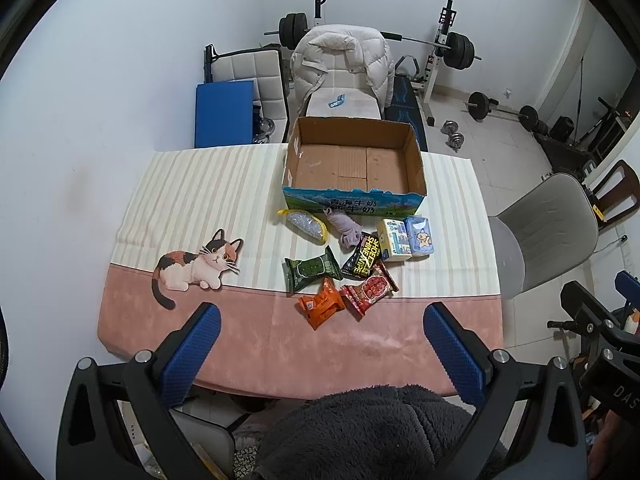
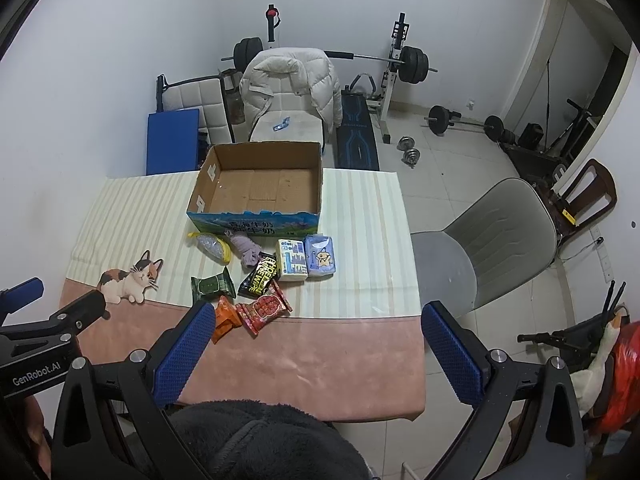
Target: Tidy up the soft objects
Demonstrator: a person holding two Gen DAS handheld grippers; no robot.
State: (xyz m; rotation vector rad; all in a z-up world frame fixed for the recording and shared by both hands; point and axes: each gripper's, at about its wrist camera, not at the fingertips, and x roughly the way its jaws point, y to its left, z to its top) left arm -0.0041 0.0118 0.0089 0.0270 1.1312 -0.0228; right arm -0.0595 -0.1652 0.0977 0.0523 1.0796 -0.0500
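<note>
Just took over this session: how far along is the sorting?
Nothing looks done: the open cardboard box is empty. Nothing is in hand; left gripper and right gripper are open, short of the items. Left: orange snack packet, green packet, tissue packs, lilac cloth and the rest.

white puffer jacket (image 1: 340,64) on chair | barbell rack (image 1: 440,52) | dumbbells (image 1: 454,134) on floor | grey chair (image 2: 492,240)

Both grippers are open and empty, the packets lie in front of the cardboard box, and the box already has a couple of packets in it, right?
Not quite: the cardboard box holds nothing; the left wrist view shows its bare bottom. The rest stands: the left gripper and right gripper are open and empty, and the packets, such as the orange packet and the green packet, lie in front of the box.
</note>
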